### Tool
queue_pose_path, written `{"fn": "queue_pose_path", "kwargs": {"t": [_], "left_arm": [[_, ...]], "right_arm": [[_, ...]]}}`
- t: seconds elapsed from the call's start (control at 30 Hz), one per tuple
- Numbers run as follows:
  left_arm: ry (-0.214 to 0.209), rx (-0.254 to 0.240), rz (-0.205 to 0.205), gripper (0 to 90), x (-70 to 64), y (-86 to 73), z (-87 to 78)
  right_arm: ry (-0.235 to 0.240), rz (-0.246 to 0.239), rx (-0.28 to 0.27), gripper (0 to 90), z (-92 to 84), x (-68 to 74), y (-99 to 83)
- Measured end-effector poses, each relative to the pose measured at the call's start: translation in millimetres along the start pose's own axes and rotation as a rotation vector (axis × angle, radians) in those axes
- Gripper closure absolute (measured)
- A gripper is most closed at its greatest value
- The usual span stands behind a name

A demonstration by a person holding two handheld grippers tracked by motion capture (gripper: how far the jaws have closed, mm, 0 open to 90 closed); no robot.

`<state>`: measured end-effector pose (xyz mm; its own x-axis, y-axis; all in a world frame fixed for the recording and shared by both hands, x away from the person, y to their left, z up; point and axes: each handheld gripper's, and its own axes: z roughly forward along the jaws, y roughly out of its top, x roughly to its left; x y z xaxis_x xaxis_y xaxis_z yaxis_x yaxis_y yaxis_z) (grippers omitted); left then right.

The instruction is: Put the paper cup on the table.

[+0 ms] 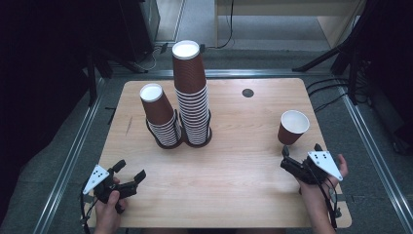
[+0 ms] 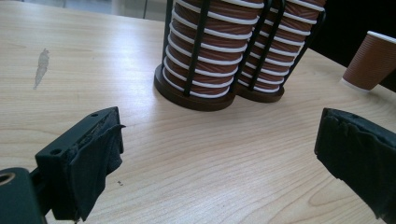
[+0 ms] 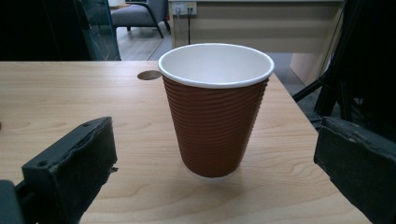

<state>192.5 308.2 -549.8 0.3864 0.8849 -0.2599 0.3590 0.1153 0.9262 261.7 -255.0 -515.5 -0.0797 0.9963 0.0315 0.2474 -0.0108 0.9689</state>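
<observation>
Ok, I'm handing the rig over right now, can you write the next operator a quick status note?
Left gripper: open, holding nothing, low over the table's near left, facing the two racked stacks.
Right gripper: open, holding nothing, just short of the single cup, jaws either side of it in the right gripper view but not touching.
Single cup: upright, mouth up, near the table's right edge.
Tall stack and short stack: upside down in the black wire holder, mid-table.
Done: nothing gripped yet.
Left: probably close on the single cup and add it to a stack.

Two stacks of brown cups stand upside down in a black wire holder mid-bench. A dark round grommet sits near the far edge. A grey smear marks the wood.
</observation>
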Motion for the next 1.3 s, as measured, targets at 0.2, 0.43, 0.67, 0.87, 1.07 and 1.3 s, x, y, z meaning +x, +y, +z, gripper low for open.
{"fn": "queue_pose_path", "kwargs": {"t": [0.2, 0.43, 0.67, 0.87, 1.07, 1.3], "left_arm": [[0.003, 0.000, 0.002, 1.2, -0.5, -0.2, -0.1], [0.008, 0.003, 0.007, 1.2, -1.1, -0.3, 0.1], [0.013, 0.002, 0.010, 1.2, -1.7, -0.6, -0.2], [0.019, 0.002, 0.010, 1.2, -2.1, -0.8, -0.2], [0.024, 0.004, 0.008, 1.2, -2.7, -1.2, -0.6], [0.031, 0.006, 0.008, 1.2, -3.3, -1.4, -0.5]], "right_arm": [[-0.005, 0.003, -0.004, 0.0, -14.8, -11.7, -8.5], [-0.024, -0.005, 0.008, 0.0, -25.9, -27.8, -17.2], [-0.053, 0.005, 0.017, 0.0, -36.9, -47.2, -25.2], [-0.069, 0.008, 0.020, 0.0, -43.8, -59.5, -30.6], [-0.088, 0.027, 0.015, 0.0, -51.7, -71.7, -36.6], [-0.081, 0.007, 0.012, 0.0, -56.1, -75.7, -42.9]]}}
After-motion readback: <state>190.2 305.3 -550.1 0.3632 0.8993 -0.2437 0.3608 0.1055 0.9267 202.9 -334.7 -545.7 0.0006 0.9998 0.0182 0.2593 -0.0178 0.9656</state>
